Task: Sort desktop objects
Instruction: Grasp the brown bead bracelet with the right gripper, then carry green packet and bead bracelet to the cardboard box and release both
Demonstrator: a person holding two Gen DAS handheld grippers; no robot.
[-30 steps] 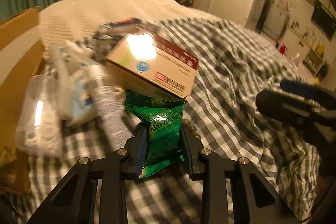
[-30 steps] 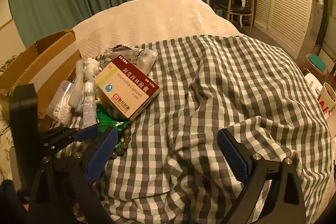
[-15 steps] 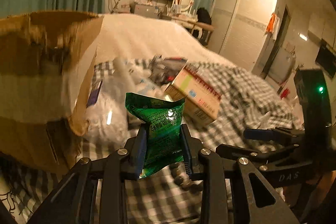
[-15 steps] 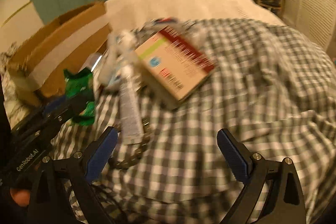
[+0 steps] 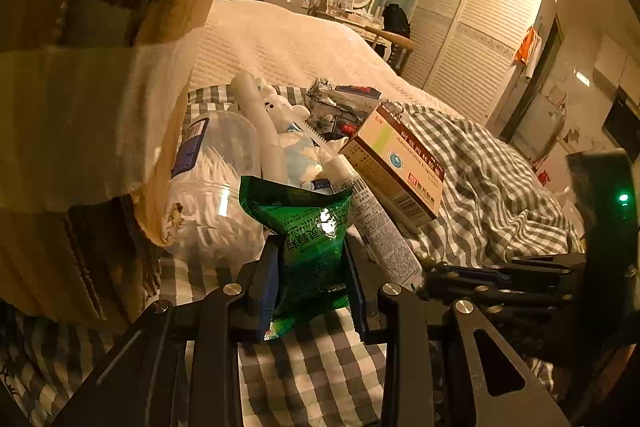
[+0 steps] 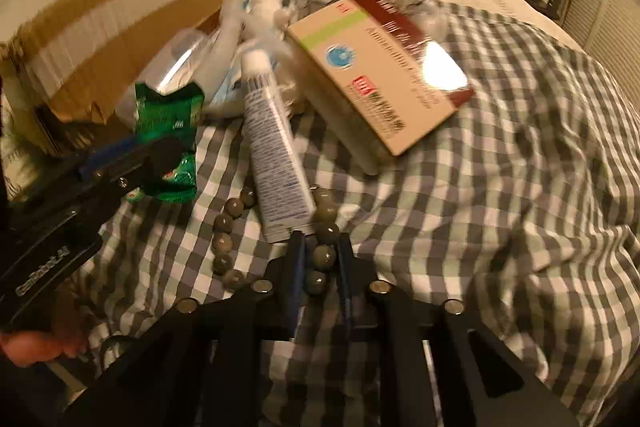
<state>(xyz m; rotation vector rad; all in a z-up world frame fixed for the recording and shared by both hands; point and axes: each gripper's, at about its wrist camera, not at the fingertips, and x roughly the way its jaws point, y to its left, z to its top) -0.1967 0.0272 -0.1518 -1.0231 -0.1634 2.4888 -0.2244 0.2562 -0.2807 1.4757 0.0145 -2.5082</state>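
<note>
Left wrist view showed the left gripper [image 5: 310, 277] clamped on a green packet [image 5: 308, 239], lifted just beside the torn cardboard box [image 5: 92, 115] but not yet inside it; whether anything already lay in the box couldn't be told. Right wrist view had the right gripper [image 6: 319, 269] w/ jaws closing around a bead bracelet [image 6: 320, 255] on the checked blanket [image 6: 500, 187], beads between the pads, prob. only just gripped. Still loose in the pile: medicine box [image 6: 380, 75], white tube [image 6: 276, 155], clear tub of cotton swabs [image 5: 216, 187], foil-wrapped bits further back. Judged: sorting was early, two items in hand, most of the heap left, none seen put away
</note>
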